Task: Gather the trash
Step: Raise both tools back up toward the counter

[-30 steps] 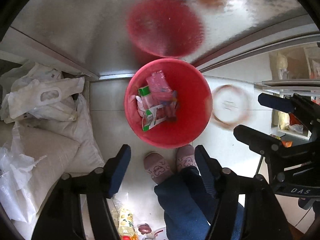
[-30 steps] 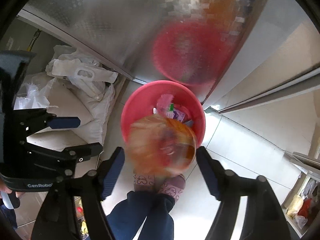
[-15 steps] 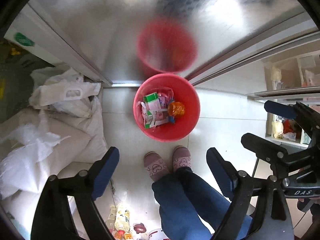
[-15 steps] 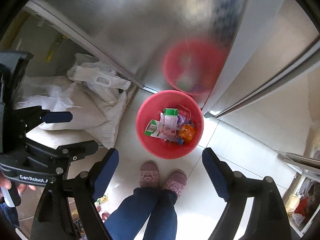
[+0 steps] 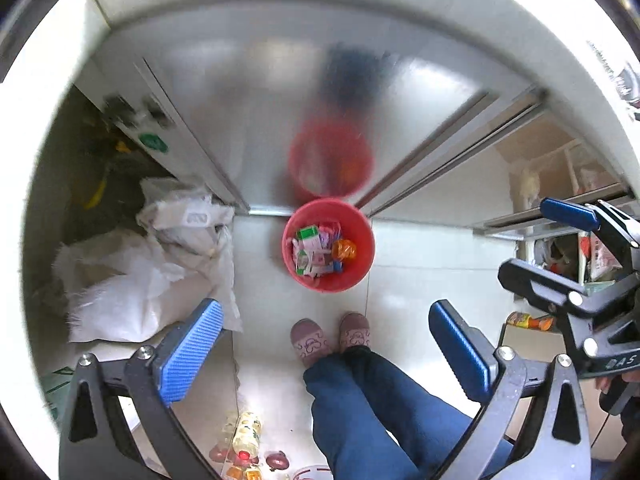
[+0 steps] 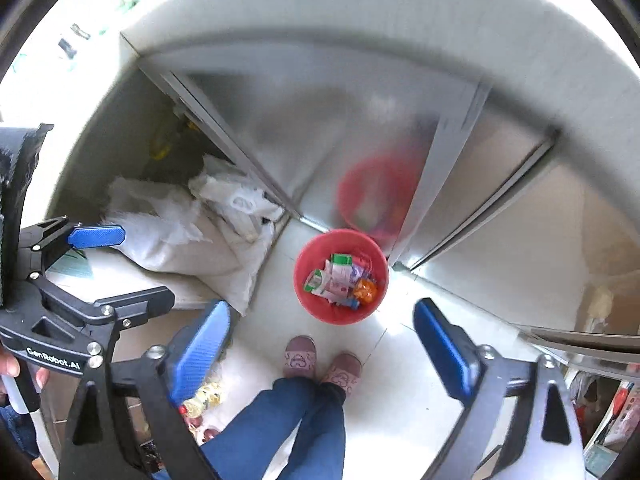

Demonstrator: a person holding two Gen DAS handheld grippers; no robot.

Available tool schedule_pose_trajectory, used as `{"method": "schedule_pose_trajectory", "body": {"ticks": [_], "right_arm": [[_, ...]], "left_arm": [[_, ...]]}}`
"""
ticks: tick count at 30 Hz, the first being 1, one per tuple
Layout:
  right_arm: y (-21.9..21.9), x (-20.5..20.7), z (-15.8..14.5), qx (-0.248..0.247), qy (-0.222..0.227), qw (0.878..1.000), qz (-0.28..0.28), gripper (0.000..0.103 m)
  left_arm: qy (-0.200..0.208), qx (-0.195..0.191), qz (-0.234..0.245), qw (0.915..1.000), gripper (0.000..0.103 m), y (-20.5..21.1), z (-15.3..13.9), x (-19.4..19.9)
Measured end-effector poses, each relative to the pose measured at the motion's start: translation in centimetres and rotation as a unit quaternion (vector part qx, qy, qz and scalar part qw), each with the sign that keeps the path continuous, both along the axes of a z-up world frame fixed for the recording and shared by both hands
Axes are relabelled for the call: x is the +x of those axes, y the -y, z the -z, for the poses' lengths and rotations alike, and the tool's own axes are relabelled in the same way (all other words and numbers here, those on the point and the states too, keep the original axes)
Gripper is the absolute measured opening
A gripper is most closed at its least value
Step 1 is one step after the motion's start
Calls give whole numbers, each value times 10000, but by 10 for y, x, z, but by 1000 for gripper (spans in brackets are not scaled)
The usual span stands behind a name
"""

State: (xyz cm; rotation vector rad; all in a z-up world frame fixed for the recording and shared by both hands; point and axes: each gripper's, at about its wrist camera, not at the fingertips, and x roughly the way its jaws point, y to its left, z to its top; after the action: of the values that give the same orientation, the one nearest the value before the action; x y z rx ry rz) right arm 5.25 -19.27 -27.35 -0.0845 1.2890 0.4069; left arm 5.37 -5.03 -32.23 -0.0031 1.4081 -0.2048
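While both tools gape wide and empty, left tool [image 5: 324,354] and right tool [image 6: 322,348], the red bin [image 5: 362,274] of wrappers [image 5: 316,250] sits on the floor at twelve o'clock.

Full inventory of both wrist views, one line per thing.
bin: one, red, on the floor against the steel cabinet.
orange wrapper: one, inside the bin, right side.
cartons: several, green-white and pink, inside the bin.
white bags: a pile, left of the bin.
bottles: a few, yellowish, floor near left leg.
slippers: two, pink.
left gripper: open, empty.
right gripper: open, empty.
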Motion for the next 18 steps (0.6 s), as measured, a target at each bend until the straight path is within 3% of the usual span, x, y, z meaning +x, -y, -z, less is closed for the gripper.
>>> {"method": "schedule_pose_trajectory", "body": {"ticks": [8,11,18], "right_arm": [[-2,-8,-72,126,425,9990,-86,103],[-7,-6,-94,170,625,9978,-170,102],[-17,9,-137,348,1093,9931,-252,103]], "left_arm": [[514,12,-178,9985,102,-3,-91,-9],[730,143,-187,9971,102,-4,-116,-9],[1273,33,-513,9905,102,-23,-168,2]]}}
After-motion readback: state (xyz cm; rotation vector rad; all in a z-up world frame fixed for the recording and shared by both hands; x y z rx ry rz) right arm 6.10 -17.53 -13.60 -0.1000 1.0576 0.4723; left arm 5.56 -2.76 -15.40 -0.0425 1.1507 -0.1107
